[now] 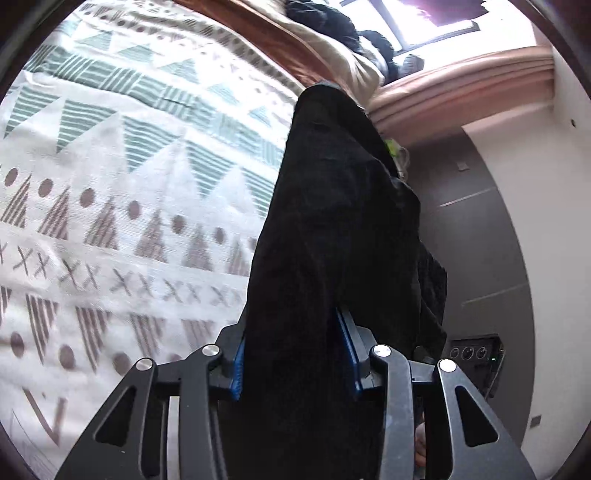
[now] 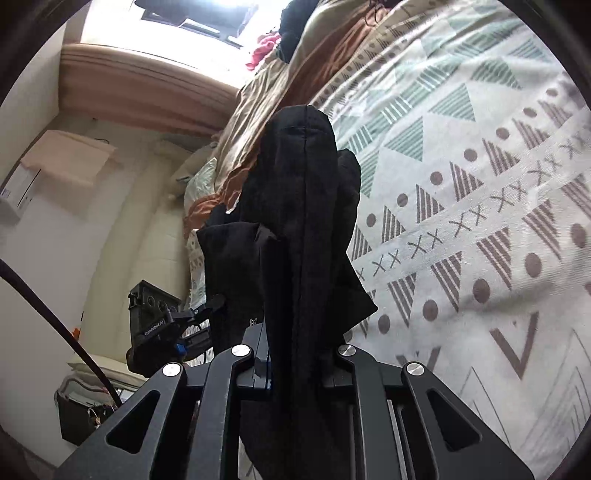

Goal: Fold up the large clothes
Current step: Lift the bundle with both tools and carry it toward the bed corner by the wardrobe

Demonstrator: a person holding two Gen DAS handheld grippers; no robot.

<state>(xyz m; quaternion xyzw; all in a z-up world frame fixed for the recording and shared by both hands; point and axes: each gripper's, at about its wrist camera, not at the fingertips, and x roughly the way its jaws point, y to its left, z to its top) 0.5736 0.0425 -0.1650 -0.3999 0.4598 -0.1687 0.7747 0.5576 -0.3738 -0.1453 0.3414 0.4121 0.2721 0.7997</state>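
Barely begun, by the look of it: both grippers clamped on the black heavy-fabric garment (image 1: 332, 229), left gripper (image 1: 295, 354) and right gripper (image 2: 299, 362) each pinching a bunched edge. Held up off the patterned white bedspread (image 1: 110, 221) near the bed's side edge, hanging in loose folds. No neat crease visible yet; laying flat, folding and smoothing left to do.

It was a home bedroom: a bed (image 1: 110, 221) under a geometric-patterned cover, rumpled brown bedding (image 2: 258, 110), and a bright window (image 1: 424, 26).
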